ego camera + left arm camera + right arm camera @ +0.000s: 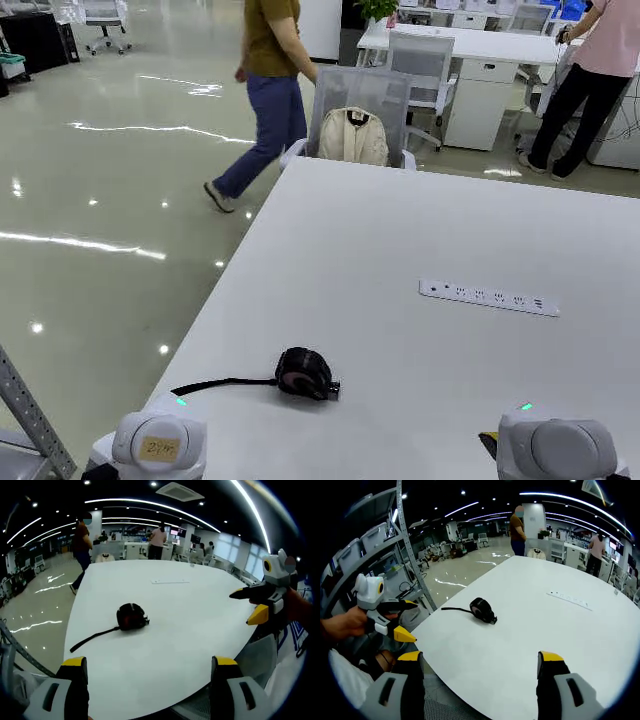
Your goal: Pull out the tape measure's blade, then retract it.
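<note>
A black tape measure (305,373) with a black wrist strap (220,384) lies near the front edge of the white table (400,250); the blade is fully inside the case. It is also the tape measure (131,616) in the left gripper view and the tape measure (482,610) in the right gripper view. My left gripper (147,672) is open, short of the table edge and apart from the tape measure. My right gripper (480,667) is open too, back from the table's near edge. Each gripper appears in the other's view: the right gripper (255,605), the left gripper (400,620).
A white power strip (488,297) lies on the table further back. A grey chair with a cream jacket (353,135) stands at the far end. A person (265,95) walks on the glossy floor; another person (590,85) stands at a desk. A metal shelf upright (30,415) stands at my left.
</note>
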`<state>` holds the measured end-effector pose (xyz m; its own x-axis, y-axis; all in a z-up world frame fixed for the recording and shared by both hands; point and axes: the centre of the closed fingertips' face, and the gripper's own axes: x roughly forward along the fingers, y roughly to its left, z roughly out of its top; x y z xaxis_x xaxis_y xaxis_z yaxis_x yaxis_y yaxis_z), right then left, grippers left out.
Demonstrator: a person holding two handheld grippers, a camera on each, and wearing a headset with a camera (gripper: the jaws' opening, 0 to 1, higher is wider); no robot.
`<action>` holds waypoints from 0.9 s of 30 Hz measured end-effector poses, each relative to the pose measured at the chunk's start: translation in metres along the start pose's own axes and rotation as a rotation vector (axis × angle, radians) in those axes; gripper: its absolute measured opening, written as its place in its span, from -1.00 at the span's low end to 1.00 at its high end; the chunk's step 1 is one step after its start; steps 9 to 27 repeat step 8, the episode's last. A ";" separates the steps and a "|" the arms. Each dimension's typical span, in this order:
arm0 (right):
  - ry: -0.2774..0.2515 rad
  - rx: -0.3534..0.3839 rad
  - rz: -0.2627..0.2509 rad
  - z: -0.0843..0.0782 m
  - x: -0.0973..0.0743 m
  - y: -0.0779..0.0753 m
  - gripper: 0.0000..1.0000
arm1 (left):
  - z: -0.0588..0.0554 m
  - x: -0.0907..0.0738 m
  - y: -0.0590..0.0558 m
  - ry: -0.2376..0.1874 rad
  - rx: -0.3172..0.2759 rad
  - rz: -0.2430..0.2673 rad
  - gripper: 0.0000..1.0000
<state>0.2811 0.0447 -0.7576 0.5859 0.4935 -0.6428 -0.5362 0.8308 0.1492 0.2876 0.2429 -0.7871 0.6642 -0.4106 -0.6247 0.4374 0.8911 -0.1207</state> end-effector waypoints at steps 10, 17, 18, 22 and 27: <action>-0.036 0.021 -0.022 -0.003 -0.021 0.005 1.00 | 0.000 -0.019 0.006 -0.022 0.037 -0.008 1.00; -0.036 0.021 -0.022 -0.003 -0.021 0.005 1.00 | 0.000 -0.019 0.006 -0.022 0.037 -0.008 1.00; -0.036 0.021 -0.022 -0.003 -0.021 0.005 1.00 | 0.000 -0.019 0.006 -0.022 0.037 -0.008 1.00; -0.036 0.021 -0.022 -0.003 -0.021 0.005 1.00 | 0.000 -0.019 0.006 -0.022 0.037 -0.008 1.00; -0.036 0.021 -0.022 -0.003 -0.021 0.005 1.00 | 0.000 -0.019 0.006 -0.022 0.037 -0.008 1.00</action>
